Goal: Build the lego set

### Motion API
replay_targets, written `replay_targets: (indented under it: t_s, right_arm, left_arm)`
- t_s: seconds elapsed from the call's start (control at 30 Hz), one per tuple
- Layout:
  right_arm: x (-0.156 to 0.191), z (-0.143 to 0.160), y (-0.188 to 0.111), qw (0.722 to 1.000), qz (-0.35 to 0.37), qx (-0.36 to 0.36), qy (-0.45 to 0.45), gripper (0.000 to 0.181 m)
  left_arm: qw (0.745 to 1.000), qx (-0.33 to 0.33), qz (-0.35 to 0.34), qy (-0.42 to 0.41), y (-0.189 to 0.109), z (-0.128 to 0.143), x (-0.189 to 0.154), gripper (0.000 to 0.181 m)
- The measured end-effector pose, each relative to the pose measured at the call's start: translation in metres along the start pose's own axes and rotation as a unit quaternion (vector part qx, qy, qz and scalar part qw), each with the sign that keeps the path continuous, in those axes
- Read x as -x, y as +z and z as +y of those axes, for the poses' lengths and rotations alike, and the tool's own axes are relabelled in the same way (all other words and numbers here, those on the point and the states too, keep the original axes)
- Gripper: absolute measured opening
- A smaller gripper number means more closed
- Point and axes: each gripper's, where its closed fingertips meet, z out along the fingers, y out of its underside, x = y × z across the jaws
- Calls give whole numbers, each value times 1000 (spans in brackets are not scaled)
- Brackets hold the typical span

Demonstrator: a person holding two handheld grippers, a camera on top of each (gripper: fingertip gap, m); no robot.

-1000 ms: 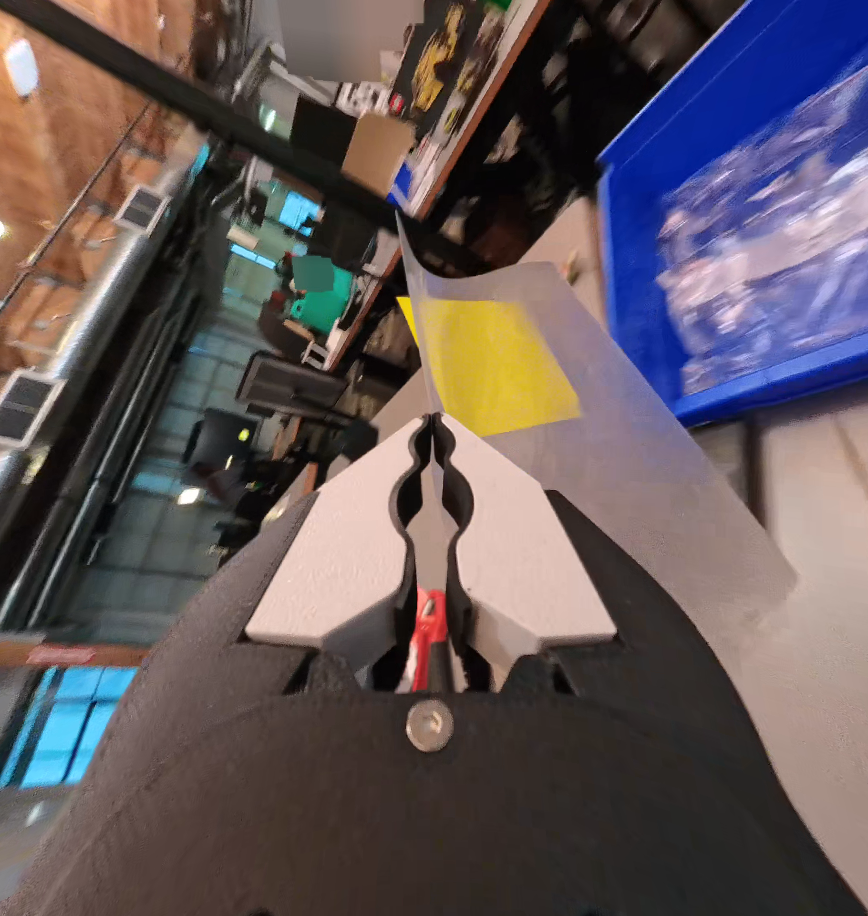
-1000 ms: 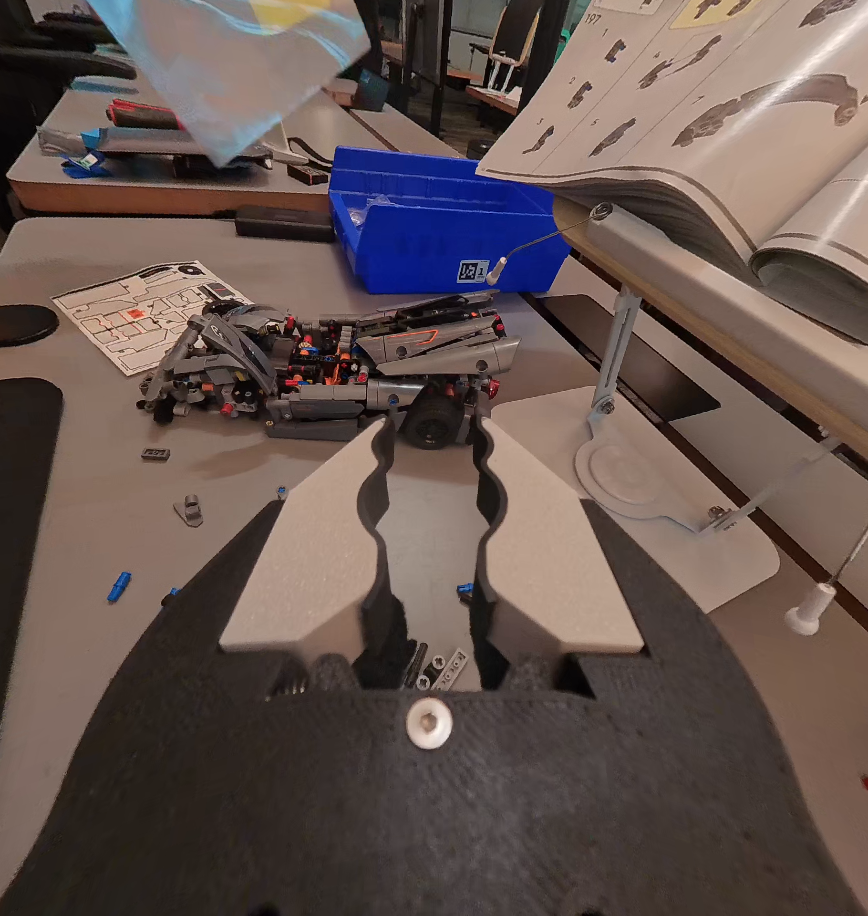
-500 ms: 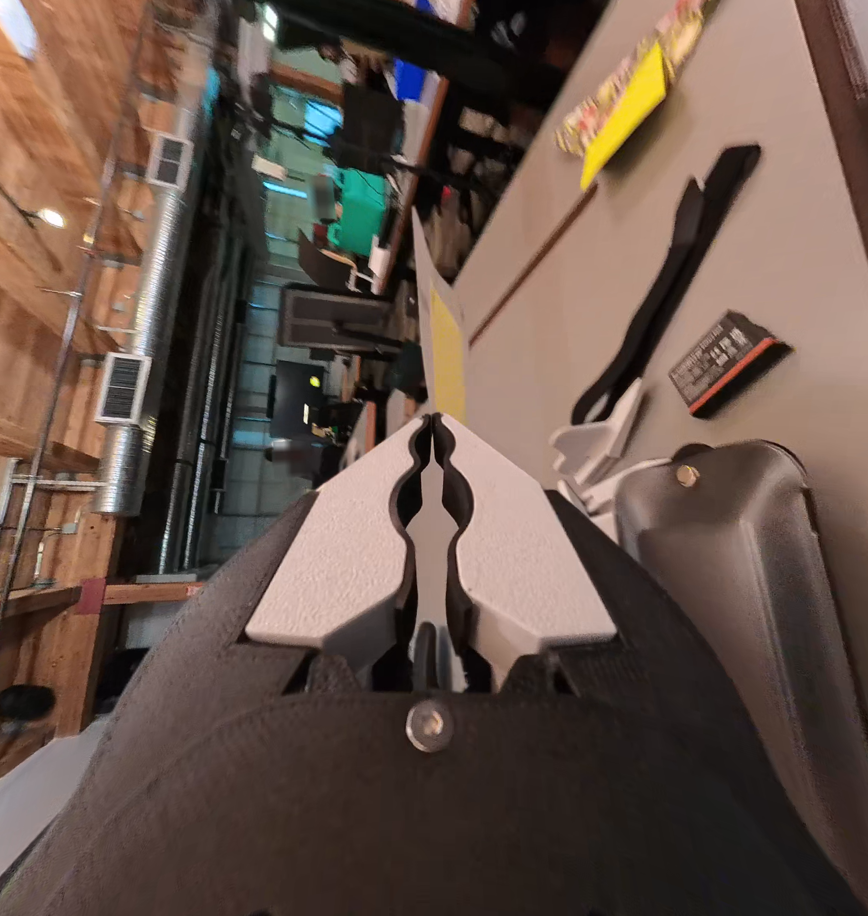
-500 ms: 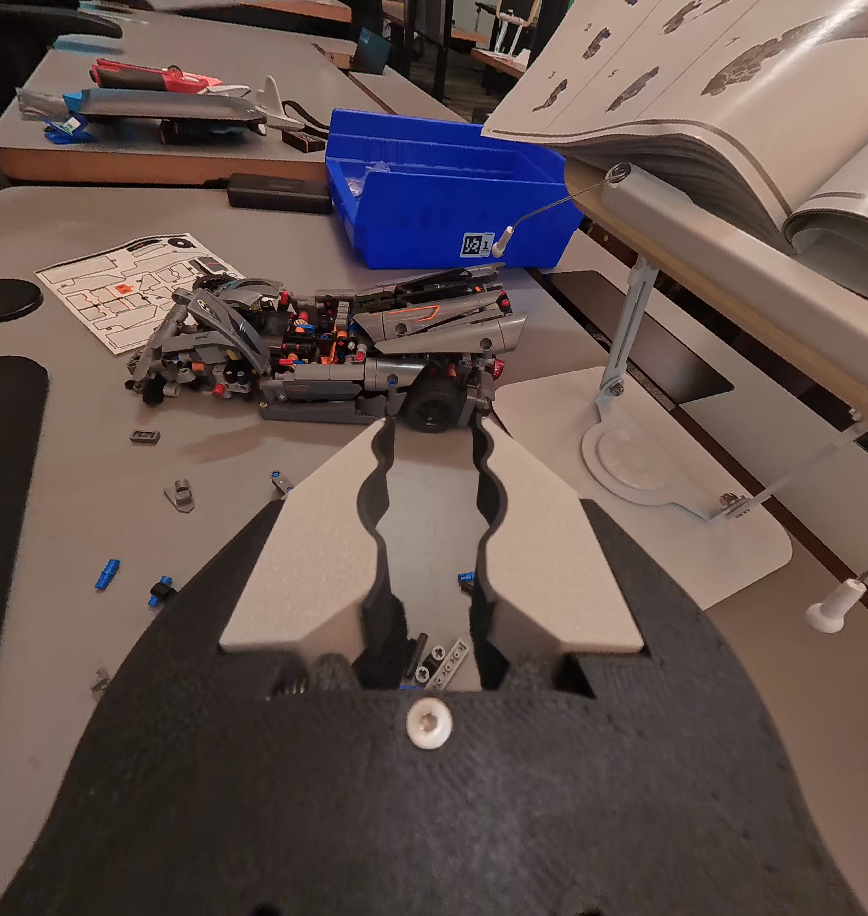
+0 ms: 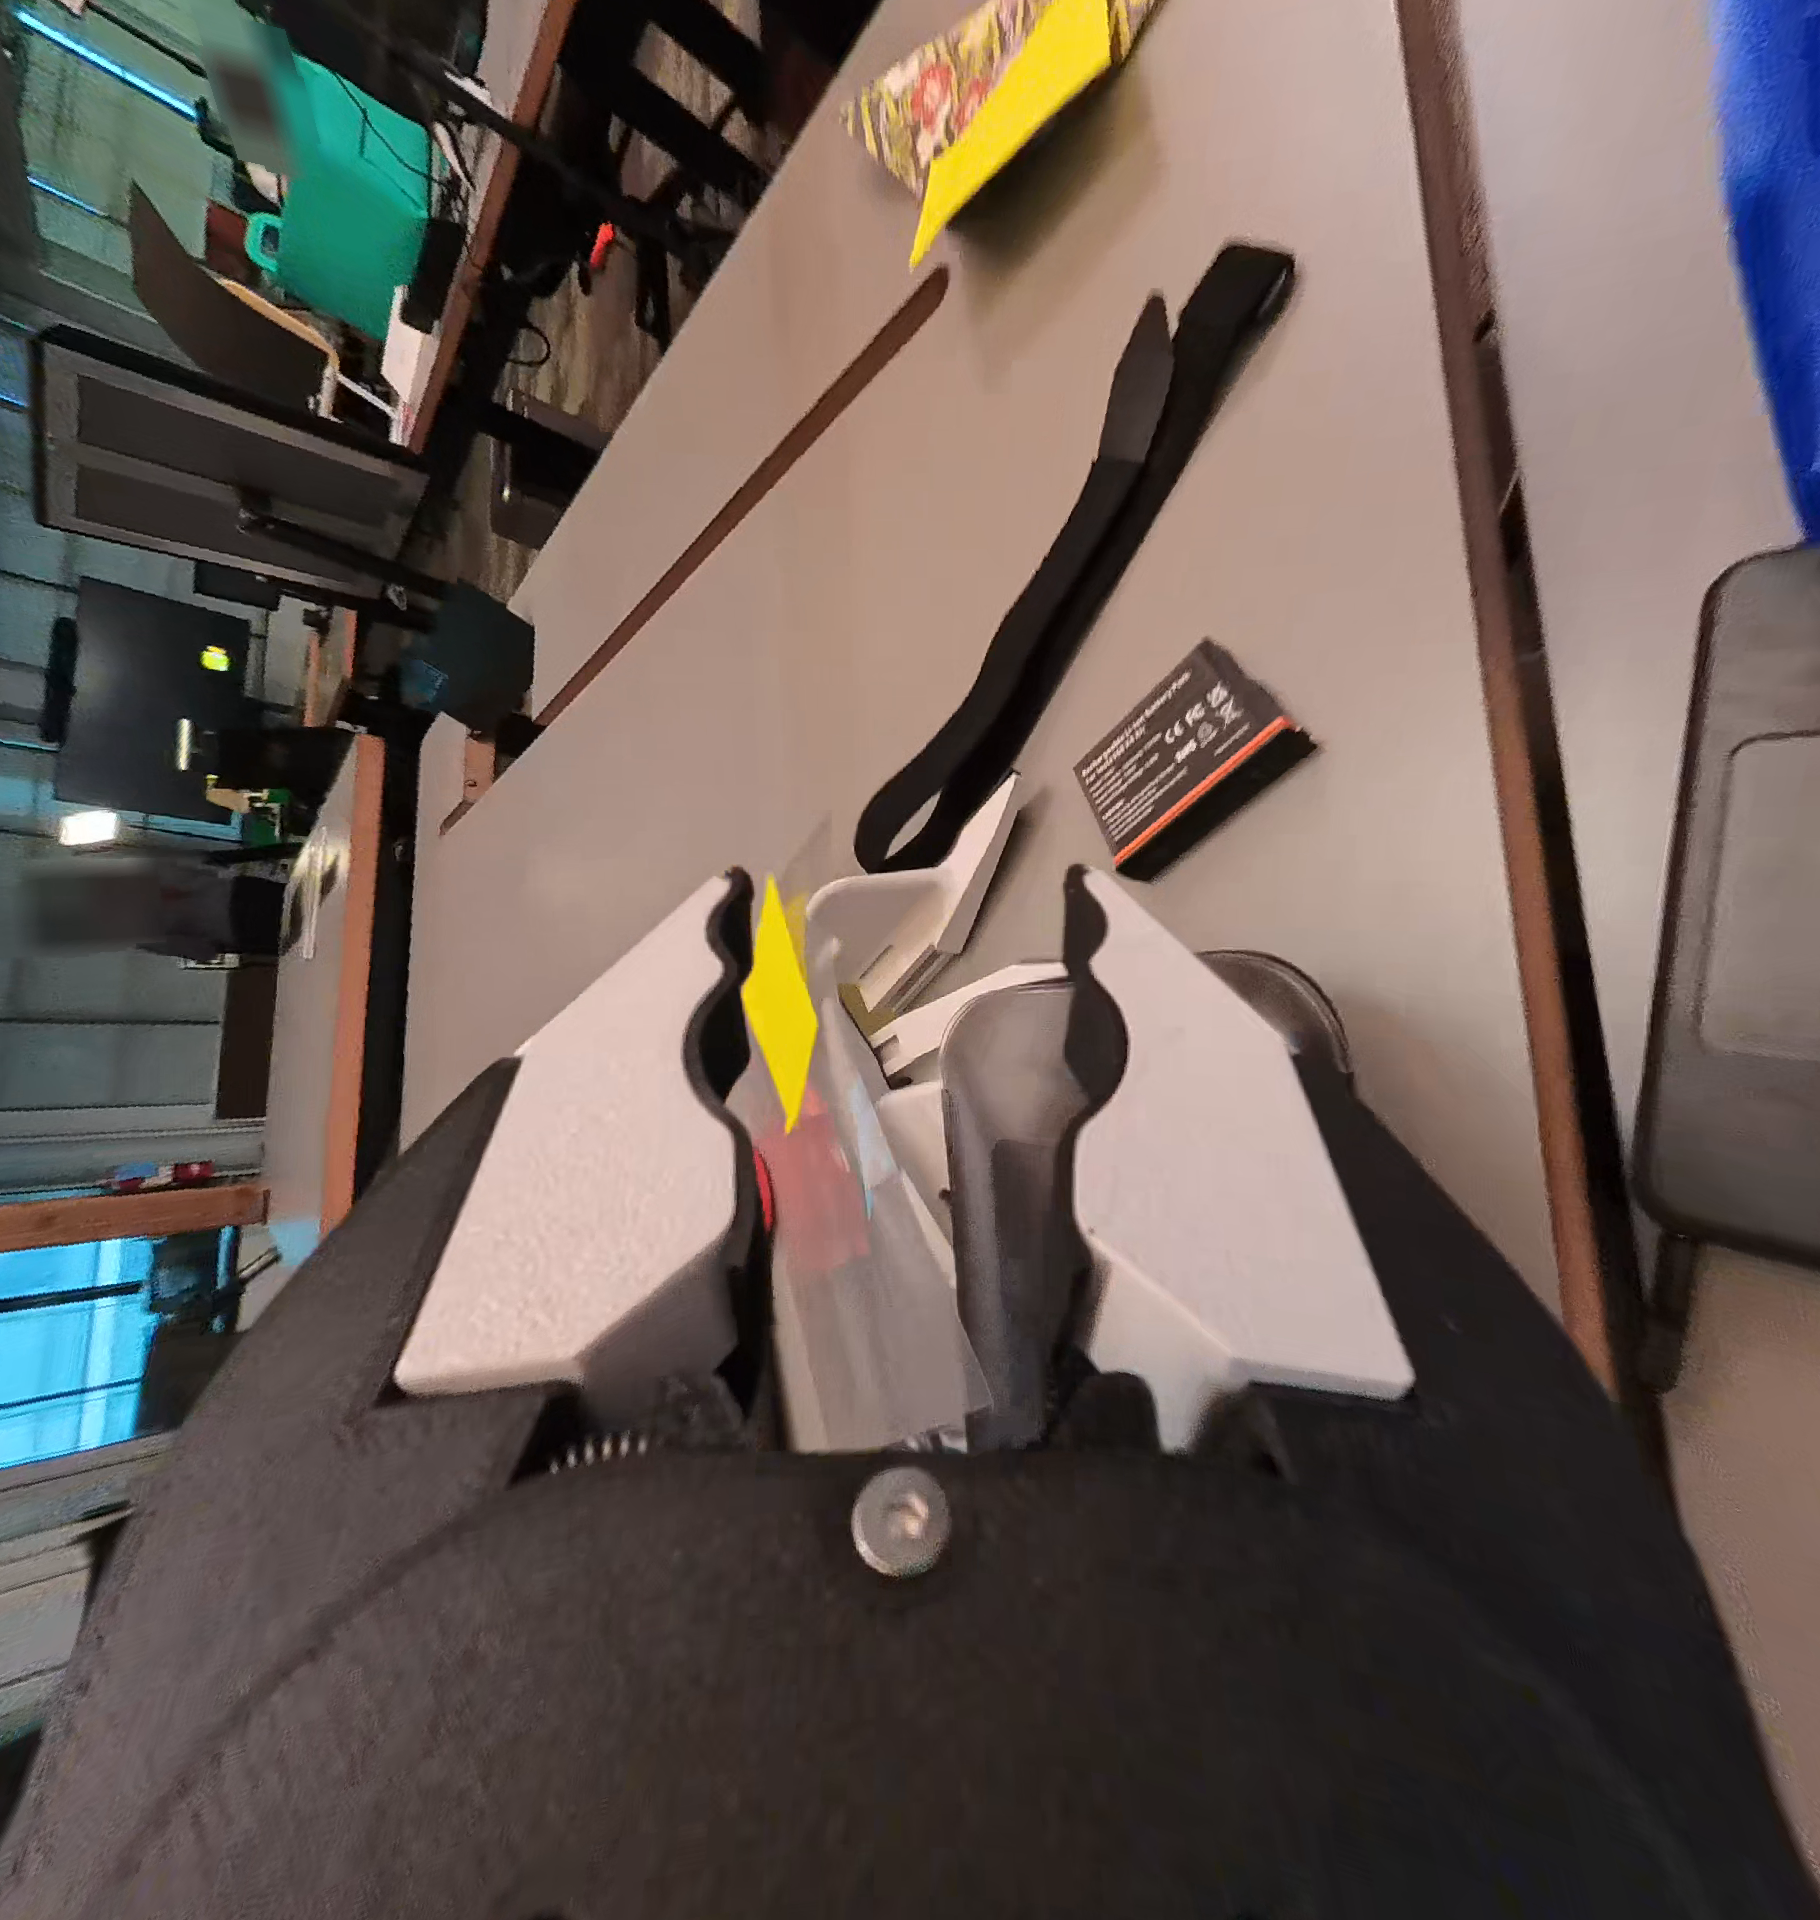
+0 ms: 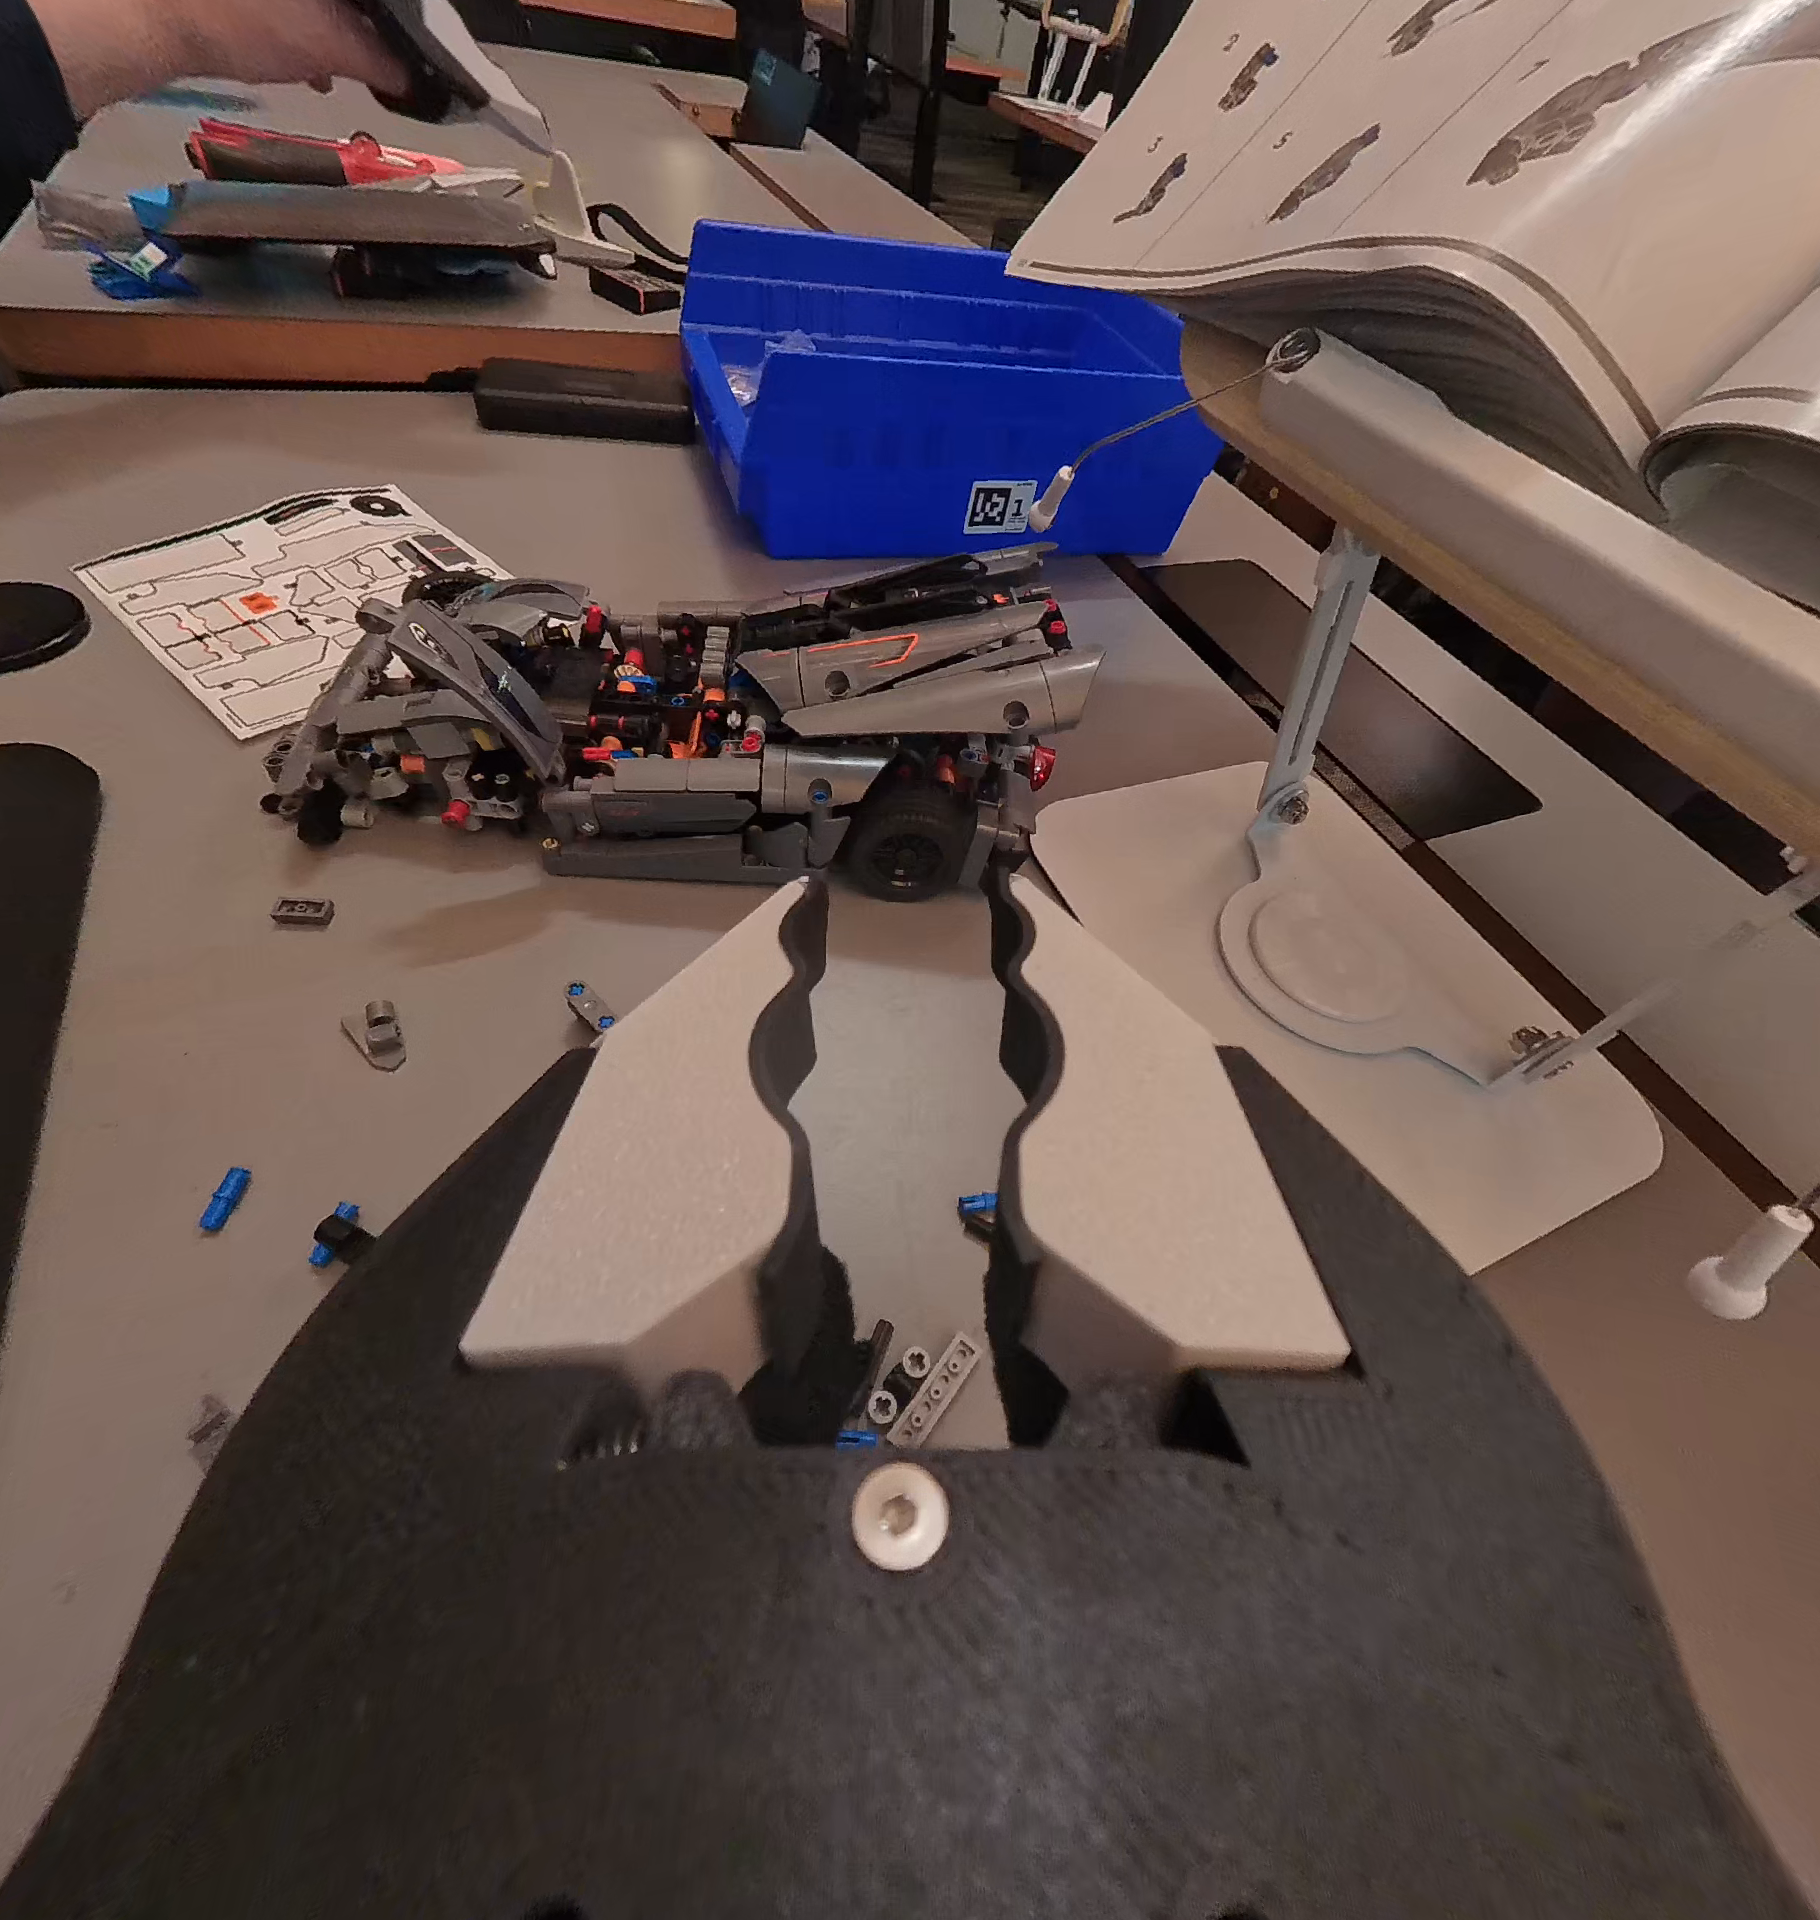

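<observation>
A partly built grey Lego car (image 6: 677, 717) with orange and red details lies on the grey table (image 6: 158, 1039). My right gripper (image 6: 901, 883) is open and empty, just in front of the car's black rear wheel (image 6: 911, 842). Loose parts lie around it: blue pins (image 6: 223, 1197), a grey piece (image 6: 378, 1031), a dark plate (image 6: 301, 910). My left gripper (image 5: 904, 878) is open over a far table. A clear plastic bag with a yellow label (image 5: 781, 997) hangs loose between its fingers, against the left one. The left gripper also shows in the right wrist view (image 6: 438, 73), held by a hand.
A blue bin (image 6: 937, 416) stands behind the car, a sticker sheet (image 6: 262, 603) to its left. An open instruction book (image 6: 1508, 208) rests on a stand (image 6: 1332, 935) at right. The far table holds piled bags (image 6: 293, 197), a black strap (image 5: 1093, 540) and a black battery (image 5: 1192, 758). The left gripper's tips are roughly 65 cm from the right gripper's. My left tips are about 60 cm from the grey piece (image 6: 378, 1031), my right tips only 20 cm.
My left gripper swung from above the blue bin to the far table and opened, letting go of the bag. My right gripper stayed open, almost still.
</observation>
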Motion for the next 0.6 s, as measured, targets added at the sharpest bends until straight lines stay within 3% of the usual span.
replay_targets:
  t_s: [0.1, 0.3, 0.6]
  right_arm:
    - [1, -2, -1, 1000, 0, -2, -2, 29]
    - [2, -8, -4, 1000, 2, -11, -4, 29]
    - [1, -18, -12, 999, 8, -30, -5, 29]
  left_arm:
    - [999, -37, -2, -28, -19, -19, 5, 64]
    - [990, -135, -5, -34, -76, -81, -8, 62]
    - [952, -300, 50, -17, -192, -195, -81, 60]
